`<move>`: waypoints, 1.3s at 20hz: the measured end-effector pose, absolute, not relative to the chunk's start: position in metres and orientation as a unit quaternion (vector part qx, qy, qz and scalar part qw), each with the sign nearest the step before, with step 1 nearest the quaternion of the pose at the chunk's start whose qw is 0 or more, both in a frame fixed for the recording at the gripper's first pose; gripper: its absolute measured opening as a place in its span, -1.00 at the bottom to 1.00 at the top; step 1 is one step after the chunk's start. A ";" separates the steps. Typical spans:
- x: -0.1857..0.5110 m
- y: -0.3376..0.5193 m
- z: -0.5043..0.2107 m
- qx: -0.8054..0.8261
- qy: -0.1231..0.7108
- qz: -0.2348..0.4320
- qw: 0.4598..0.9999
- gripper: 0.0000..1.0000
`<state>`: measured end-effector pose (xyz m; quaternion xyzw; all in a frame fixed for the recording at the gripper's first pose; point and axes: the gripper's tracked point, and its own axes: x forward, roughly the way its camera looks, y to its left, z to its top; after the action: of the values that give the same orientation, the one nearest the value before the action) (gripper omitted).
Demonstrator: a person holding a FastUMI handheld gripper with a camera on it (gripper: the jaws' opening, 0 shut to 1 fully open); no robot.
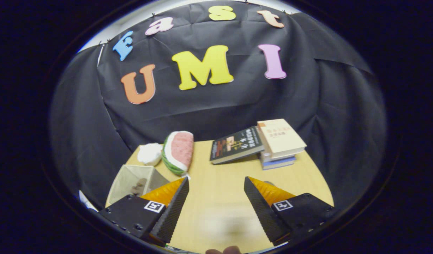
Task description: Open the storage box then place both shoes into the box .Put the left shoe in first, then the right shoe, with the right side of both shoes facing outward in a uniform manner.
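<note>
While gripper (216, 190) fingers sit apart over bare wooden table (216, 211), watermelon plush (178, 151) and white plush (149, 153) sit centre-left, book stack (278, 143) plus leaning dark book (235, 144) centre-right. Beige storage box (135, 181) lower left, behind left finger, top open.

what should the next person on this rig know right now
Tool: open, holding nothing, fingers apart over bare table.
Box: pale, beside and partly behind one finger, with something small and dark in it. Whether it has a lid, I cannot tell.
Beyond the fingers: watermelon toy, white lump, stack of books with a dark book leaning on it.
Done: no sign a shoe is boxed.
Left: find the shoes, box the left one, then the right.
</note>
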<state>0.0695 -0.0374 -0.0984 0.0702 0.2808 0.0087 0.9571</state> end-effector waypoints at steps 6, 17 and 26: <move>0.053 -0.142 -0.185 0.055 0.355 -0.022 0.933 0.91; 0.067 -0.188 -0.323 0.084 0.490 -0.003 0.868 0.77; 0.078 -0.193 -0.352 0.108 0.537 -0.007 0.837 -0.76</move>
<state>0.0782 -0.1927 -0.3522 0.1082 0.5368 -0.0073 0.8367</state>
